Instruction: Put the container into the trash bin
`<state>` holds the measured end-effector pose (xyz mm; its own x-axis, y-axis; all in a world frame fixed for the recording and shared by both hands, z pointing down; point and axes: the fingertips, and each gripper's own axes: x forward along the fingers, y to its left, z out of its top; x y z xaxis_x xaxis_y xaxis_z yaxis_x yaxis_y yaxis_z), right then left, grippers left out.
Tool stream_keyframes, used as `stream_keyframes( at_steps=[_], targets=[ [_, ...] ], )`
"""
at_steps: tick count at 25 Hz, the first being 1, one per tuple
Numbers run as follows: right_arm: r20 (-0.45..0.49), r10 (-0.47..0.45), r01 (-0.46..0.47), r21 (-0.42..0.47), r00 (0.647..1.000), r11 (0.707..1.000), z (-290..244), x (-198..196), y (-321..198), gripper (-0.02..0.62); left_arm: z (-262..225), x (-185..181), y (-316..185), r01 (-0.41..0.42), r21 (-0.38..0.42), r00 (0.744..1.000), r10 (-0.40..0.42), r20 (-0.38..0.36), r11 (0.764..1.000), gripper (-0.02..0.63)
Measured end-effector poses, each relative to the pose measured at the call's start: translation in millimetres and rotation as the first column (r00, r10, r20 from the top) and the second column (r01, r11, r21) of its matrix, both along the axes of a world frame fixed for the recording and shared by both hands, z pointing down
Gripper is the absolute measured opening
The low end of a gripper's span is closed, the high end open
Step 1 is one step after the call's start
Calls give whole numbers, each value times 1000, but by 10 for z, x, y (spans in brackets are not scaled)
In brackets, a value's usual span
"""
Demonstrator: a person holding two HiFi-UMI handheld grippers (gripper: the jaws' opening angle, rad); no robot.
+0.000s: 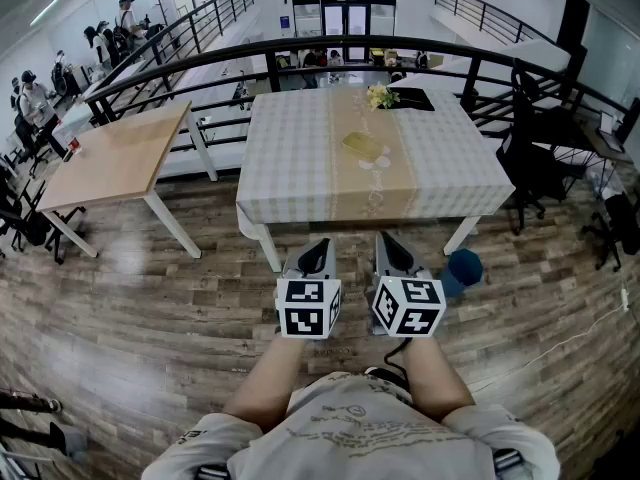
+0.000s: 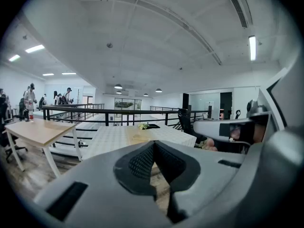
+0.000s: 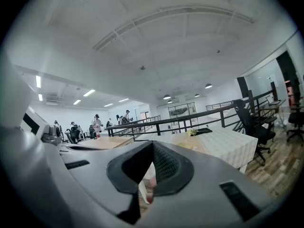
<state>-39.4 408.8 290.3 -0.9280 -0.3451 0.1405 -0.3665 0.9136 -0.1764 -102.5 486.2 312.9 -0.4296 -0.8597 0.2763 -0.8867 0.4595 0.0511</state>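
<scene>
A flat yellowish container (image 1: 362, 145) lies near the middle of a table with a checked cloth (image 1: 290, 168), some way ahead of me. It also shows small in the left gripper view as the container (image 2: 138, 137) and in the right gripper view as the container (image 3: 186, 147). A blue trash bin (image 1: 464, 269) stands on the floor by the table's front right leg. My left gripper (image 1: 317, 259) (image 2: 154, 144) and right gripper (image 1: 394, 254) (image 3: 153, 144) are held side by side over the floor, short of the table. Both are shut with nothing between the jaws.
Flowers (image 1: 379, 95) and a black item (image 1: 413, 99) sit at the table's far end. A wooden table (image 1: 118, 154) stands to the left, and a black railing (image 1: 200, 63) runs behind both tables. Office chairs (image 1: 531, 158) are at the right, and people (image 1: 30, 103) at the far left.
</scene>
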Motion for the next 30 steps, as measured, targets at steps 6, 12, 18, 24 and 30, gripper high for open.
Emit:
stream_keyframes(
  at_steps=[6, 12, 18, 24, 30],
  targets=[
    [12, -3, 4, -21, 1000, 1000, 11, -102, 0, 2, 29, -74, 4, -5, -1, 1000, 5, -3, 1000, 5],
    [28, -14, 15, -34, 1000, 999, 24, -186, 86, 2, 36, -168, 58, -11, 9, 999, 11, -32, 1000, 5],
    [9, -11, 11, -37, 1000, 999, 120, -317, -15, 2, 100, -290, -16, -17, 8, 999, 17, -38, 1000, 5],
    [19, 3, -2, -49, 1000, 999, 110, -589, -249, 2, 74, -572, -176, -17, 12, 1000, 17, -25, 1000, 5],
    [26, 8, -7, -59, 1000, 998, 122, -974, -617, 2, 124, -927, -534, -25, -7, 999, 25, -33, 1000, 5]
  ],
)
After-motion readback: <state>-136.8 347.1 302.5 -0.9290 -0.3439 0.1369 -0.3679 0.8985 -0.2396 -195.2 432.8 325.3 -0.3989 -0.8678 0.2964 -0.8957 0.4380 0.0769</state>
